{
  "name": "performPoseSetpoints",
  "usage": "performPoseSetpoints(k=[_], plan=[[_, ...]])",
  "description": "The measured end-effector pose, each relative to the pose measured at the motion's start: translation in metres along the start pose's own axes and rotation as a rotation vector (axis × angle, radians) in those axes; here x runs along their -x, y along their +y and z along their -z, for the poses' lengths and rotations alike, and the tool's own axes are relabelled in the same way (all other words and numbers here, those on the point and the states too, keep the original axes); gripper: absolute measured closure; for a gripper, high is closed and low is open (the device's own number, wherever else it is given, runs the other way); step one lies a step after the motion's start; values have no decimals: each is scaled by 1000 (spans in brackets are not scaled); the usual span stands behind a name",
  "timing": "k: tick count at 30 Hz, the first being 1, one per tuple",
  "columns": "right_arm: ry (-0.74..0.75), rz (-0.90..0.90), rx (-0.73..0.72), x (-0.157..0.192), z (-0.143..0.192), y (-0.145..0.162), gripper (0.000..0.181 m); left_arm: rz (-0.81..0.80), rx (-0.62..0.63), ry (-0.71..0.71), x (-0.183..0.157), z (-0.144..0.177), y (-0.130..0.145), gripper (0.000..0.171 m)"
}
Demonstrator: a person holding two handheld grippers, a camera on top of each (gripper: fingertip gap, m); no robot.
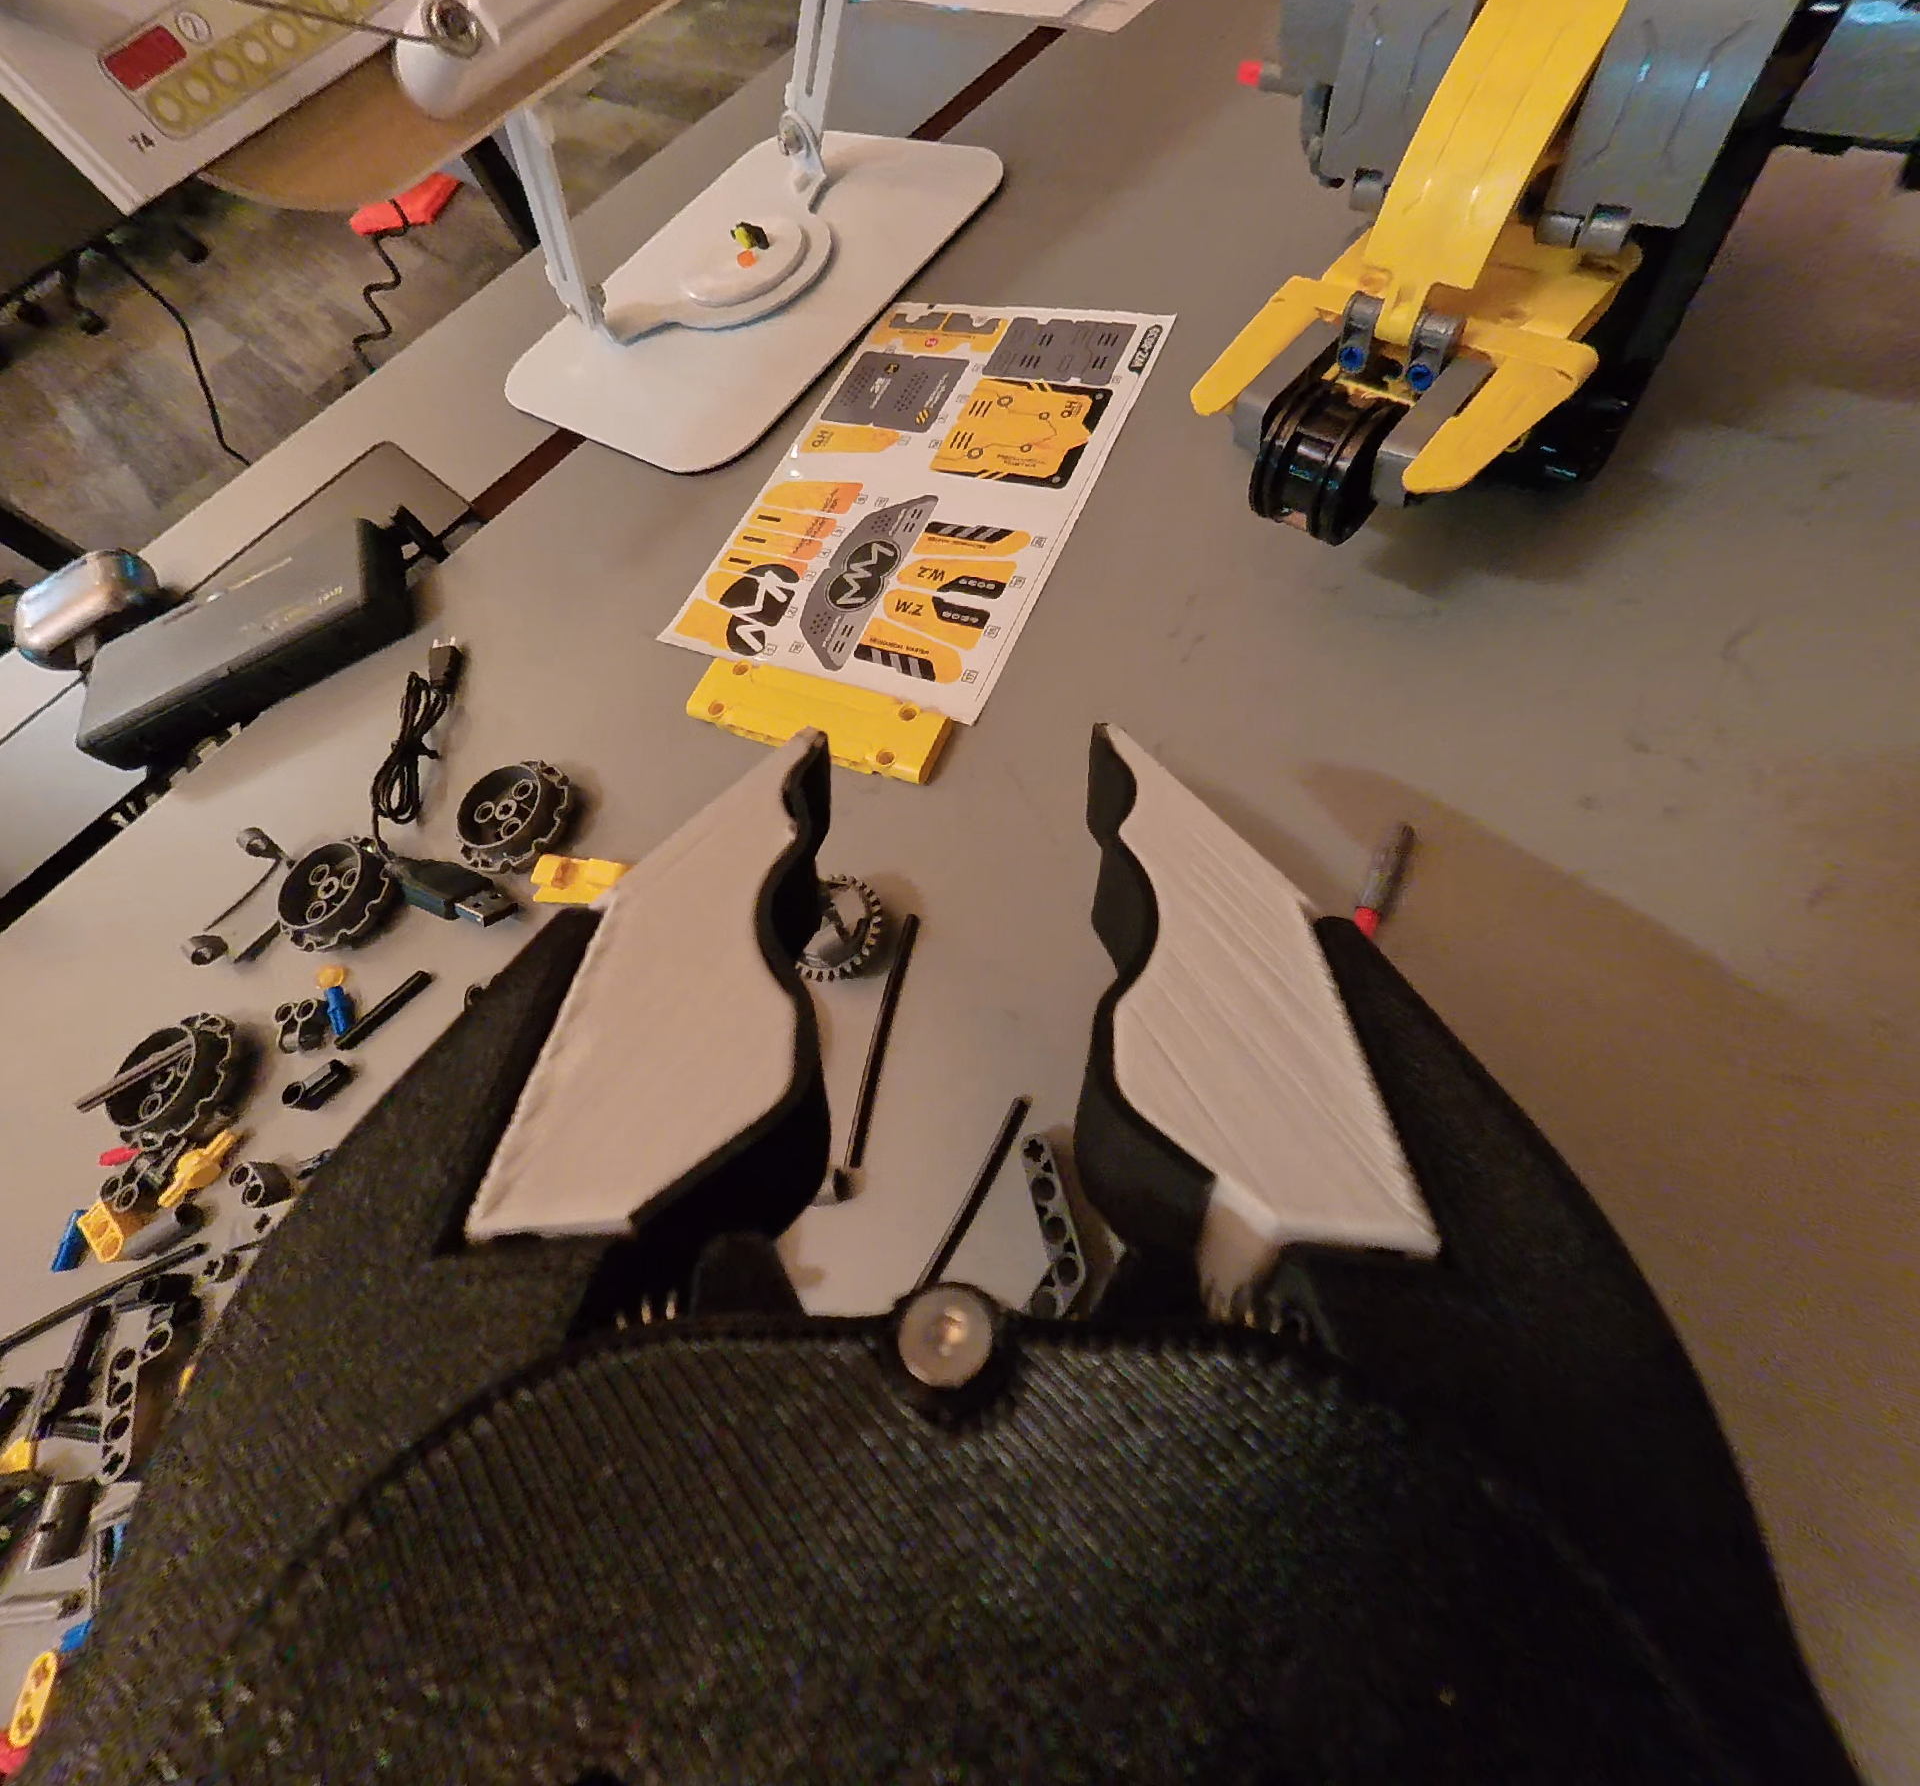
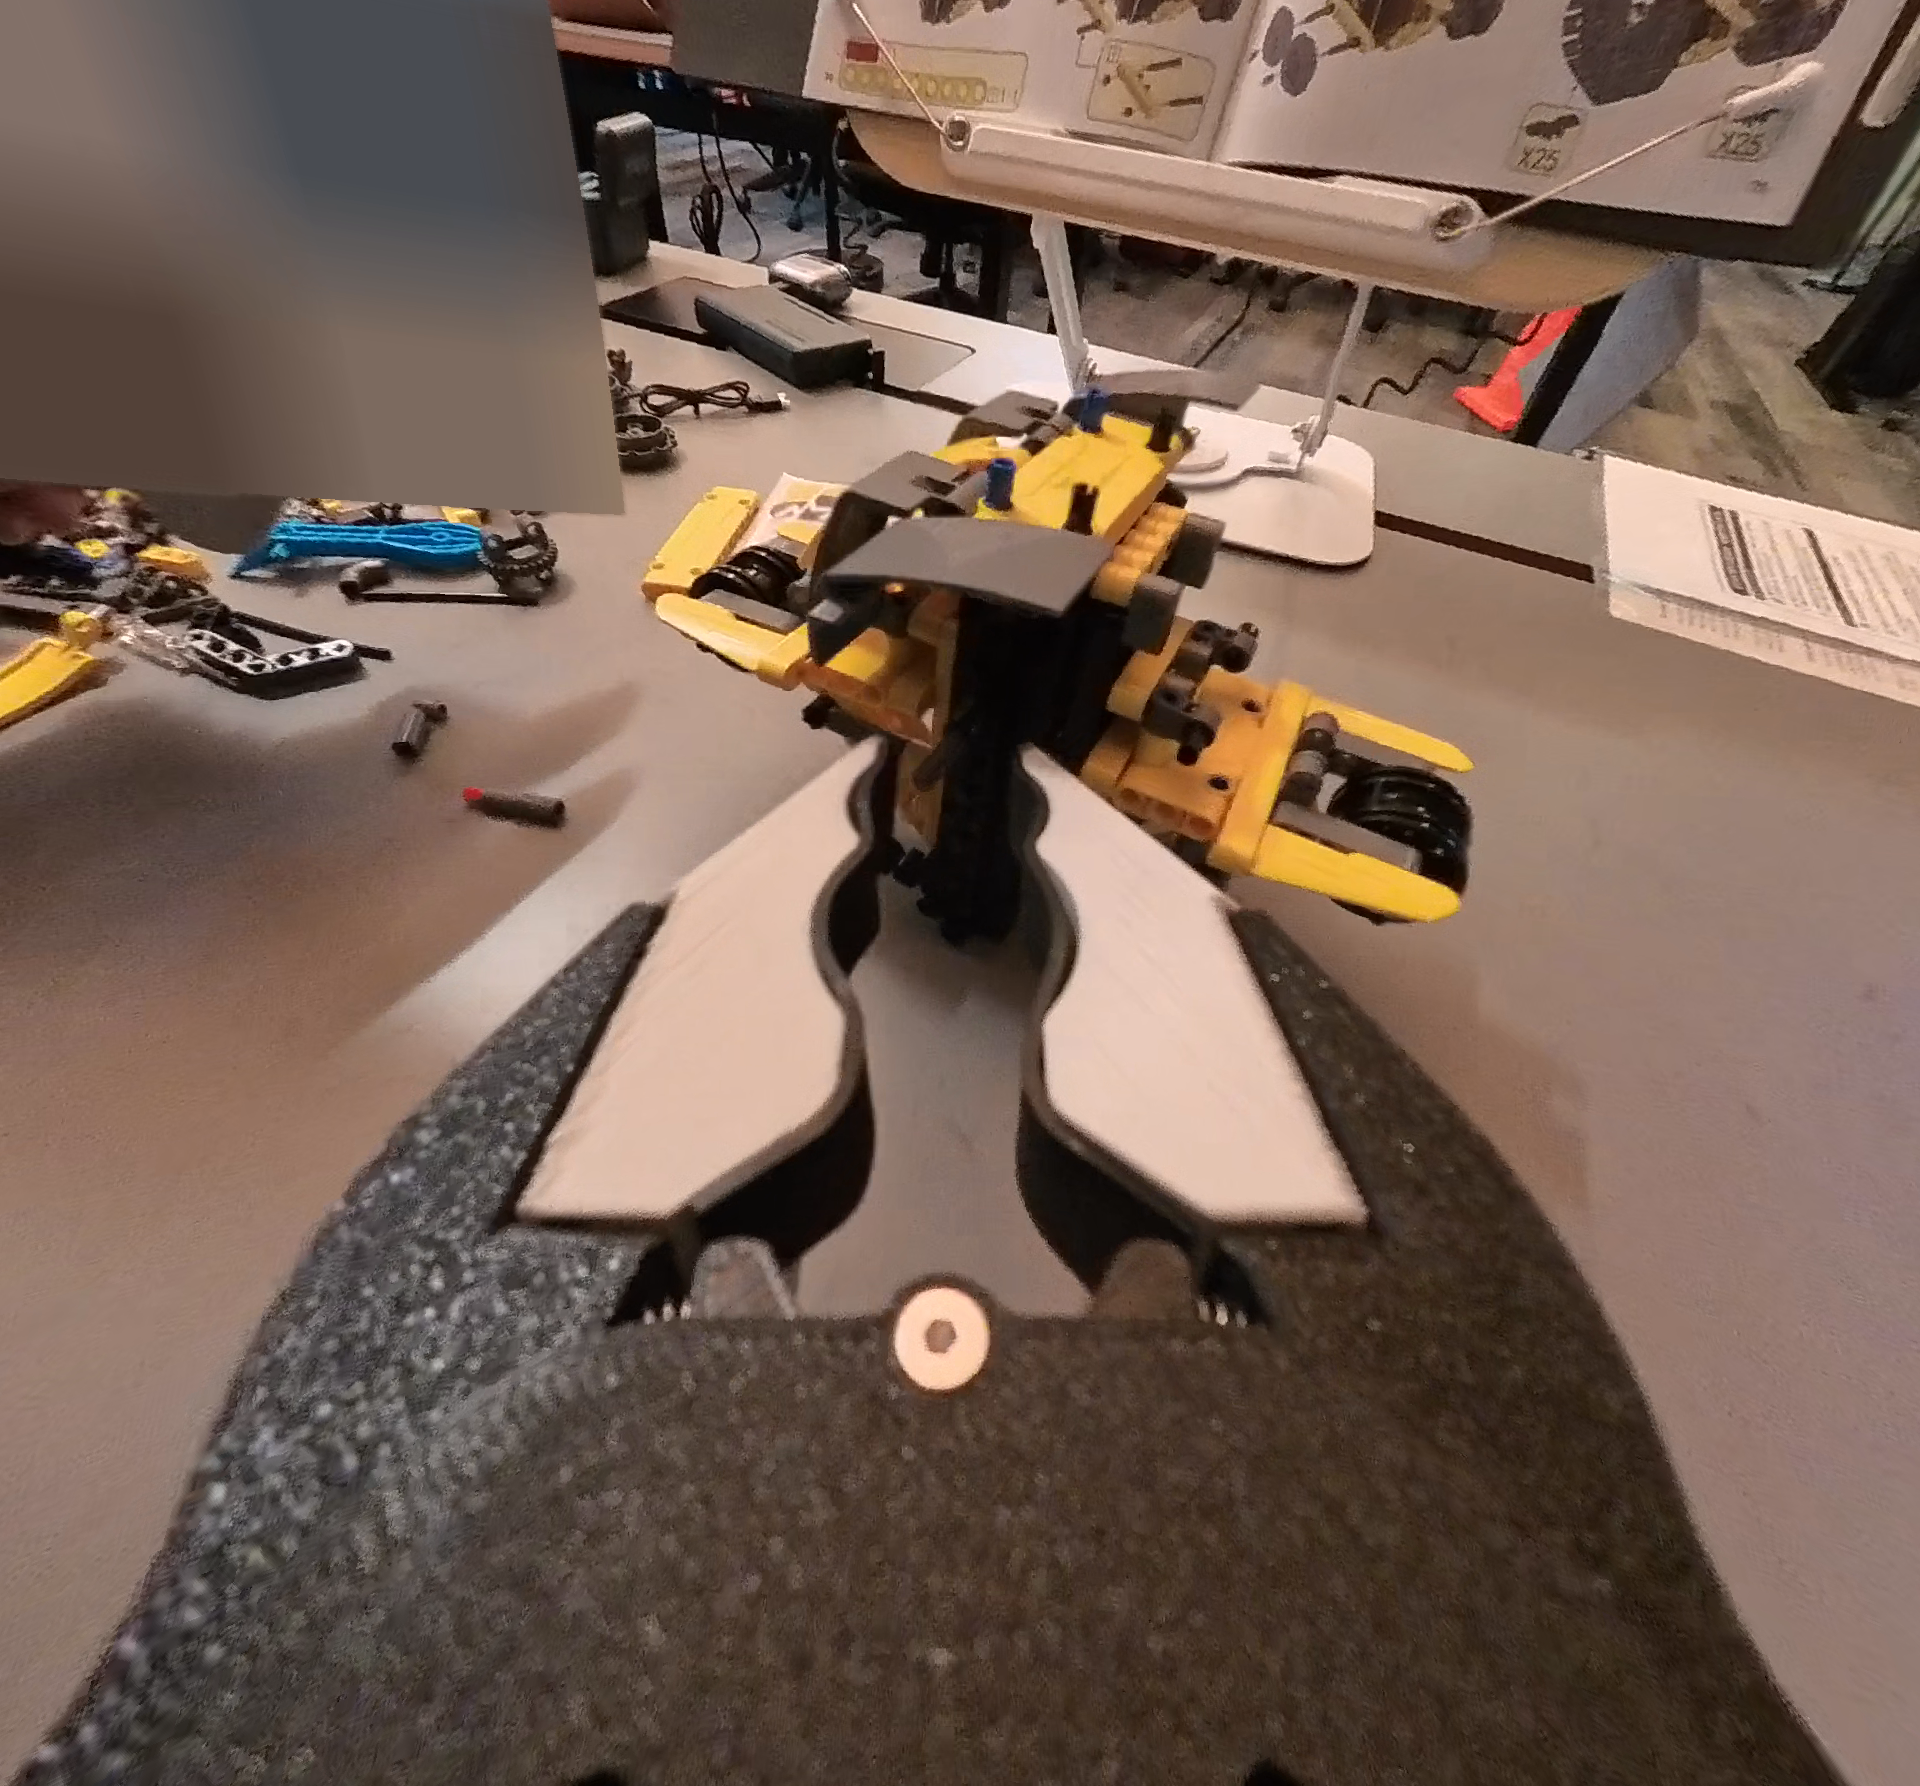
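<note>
While the left gripper (image 1: 956, 749) hovers over the grey table (image 1: 1455, 801) with its fingers spread wide and nothing between them, we see its tips just short of a flat yellow panel (image 1: 821, 718) that lies partly under a sticker sheet (image 1: 925, 500). Beneath and between the fingers lie a black gear (image 1: 847, 926) and a thin black axle (image 1: 881, 1040); a red-tipped pin (image 1: 1382, 879) rests to the right, and wheels, a USB cable (image 1: 436, 863) and small loose pieces are scattered to the left.

In the right wrist view, the right gripper (image 2: 956, 749) has its fingers drawn in close around the black central column of the yellow and grey model (image 2: 1039, 614), gripping it near its base. The model sits near the middle of the table, in front of the white book stand (image 2: 1205, 188) that holds an open instruction booklet (image 2: 1351, 1). A blue tool (image 2: 395, 541) lies among parts at far left.
</note>
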State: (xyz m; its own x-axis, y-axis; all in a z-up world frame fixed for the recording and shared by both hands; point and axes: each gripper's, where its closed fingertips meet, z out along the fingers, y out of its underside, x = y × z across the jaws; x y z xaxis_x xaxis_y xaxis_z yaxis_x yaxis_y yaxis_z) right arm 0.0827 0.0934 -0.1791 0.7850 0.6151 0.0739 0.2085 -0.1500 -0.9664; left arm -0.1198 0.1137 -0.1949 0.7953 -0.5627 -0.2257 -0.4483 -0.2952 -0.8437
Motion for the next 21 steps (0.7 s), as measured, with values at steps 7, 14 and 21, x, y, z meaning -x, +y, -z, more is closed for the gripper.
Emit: performPoseSetpoints(k=[7,14,21], plan=[[42,60,39,-14,5,5,174,14,-20,-11,4,5,-4,122],[37,-41,35,-52,9,9,175,39,-6,-13,9,5,0,122],[-79,-236,-8,-68,3,9,173,53,16,-9,11,3,4,121]])
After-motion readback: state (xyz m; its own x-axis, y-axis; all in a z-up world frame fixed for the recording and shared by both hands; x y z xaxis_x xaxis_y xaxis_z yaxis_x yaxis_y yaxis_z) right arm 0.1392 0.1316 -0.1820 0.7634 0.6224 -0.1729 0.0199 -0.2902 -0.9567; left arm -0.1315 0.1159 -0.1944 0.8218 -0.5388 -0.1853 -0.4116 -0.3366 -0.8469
